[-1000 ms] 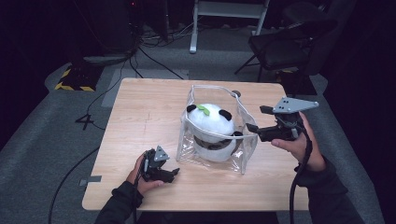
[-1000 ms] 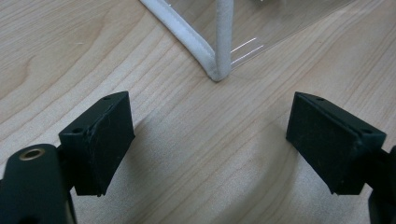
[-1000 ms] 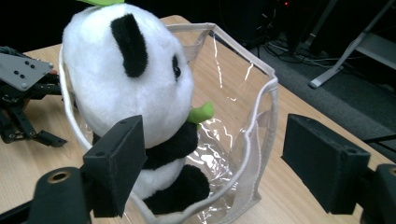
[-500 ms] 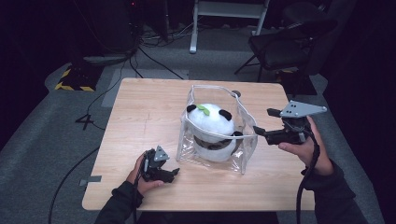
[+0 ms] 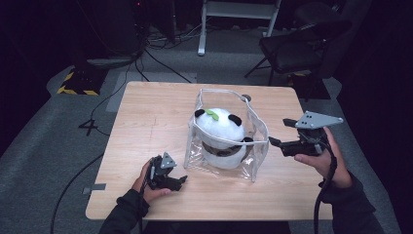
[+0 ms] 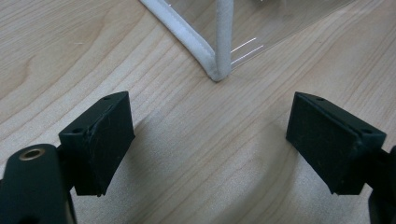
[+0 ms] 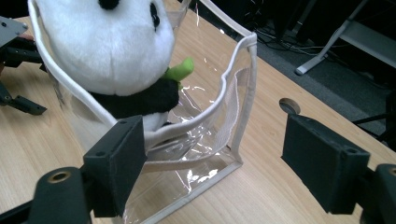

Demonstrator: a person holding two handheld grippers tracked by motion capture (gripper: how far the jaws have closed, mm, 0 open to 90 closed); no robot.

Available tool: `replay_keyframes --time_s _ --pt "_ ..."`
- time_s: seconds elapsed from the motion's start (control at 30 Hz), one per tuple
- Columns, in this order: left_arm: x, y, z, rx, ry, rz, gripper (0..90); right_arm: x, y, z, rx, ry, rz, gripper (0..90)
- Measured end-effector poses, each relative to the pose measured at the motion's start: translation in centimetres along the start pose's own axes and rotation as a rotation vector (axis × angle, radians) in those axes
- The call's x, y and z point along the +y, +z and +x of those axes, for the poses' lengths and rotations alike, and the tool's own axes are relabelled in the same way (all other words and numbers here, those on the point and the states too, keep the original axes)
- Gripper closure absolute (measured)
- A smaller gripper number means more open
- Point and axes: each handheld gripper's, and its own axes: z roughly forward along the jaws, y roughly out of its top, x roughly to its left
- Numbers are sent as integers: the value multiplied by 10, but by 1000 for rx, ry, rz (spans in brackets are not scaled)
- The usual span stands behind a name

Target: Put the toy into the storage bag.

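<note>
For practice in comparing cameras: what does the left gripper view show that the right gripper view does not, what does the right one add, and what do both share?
Left gripper view: a bottom corner of the clear bag, where its white trim meets the table, framed by the left gripper with open jaws and nothing between them.

Right gripper view: the panda plush inside the bag, its green leaf, a round hole in the tabletop, and the right gripper, also open.

Both: the wooden table and the clear white-trimmed bag.
</note>
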Motion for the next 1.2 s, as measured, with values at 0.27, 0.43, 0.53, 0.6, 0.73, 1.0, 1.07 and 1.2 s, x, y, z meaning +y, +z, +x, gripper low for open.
replay_keyframes --time_s 0.27,0.43,0.53,0.6,0.73,1.0,1.07,1.2 --pt "0 0 0 0 0 0 151 -9 2 1 -1 0 15 219" --pt "0 0 0 0 0 0 151 -14 4 1 0 2 18 219" --pt "0 0 0 0 0 0 151 -18 6 2 -3 2 29 219" --pt "0 0 0 0 0 0 150 -20 7 2 -1 -1 33 218" --pt "0 0 0 0 0 0 151 -26 11 2 -4 -5 52 219" --pt "0 0 0 0 0 0 151 -41 23 1 -2 -3 102 217" --pt "0 0 0 0 0 0 151 -44 25 0 -6 -3 106 218" --pt "0 0 0 0 0 0 151 -53 29 0 -15 -4 133 218"
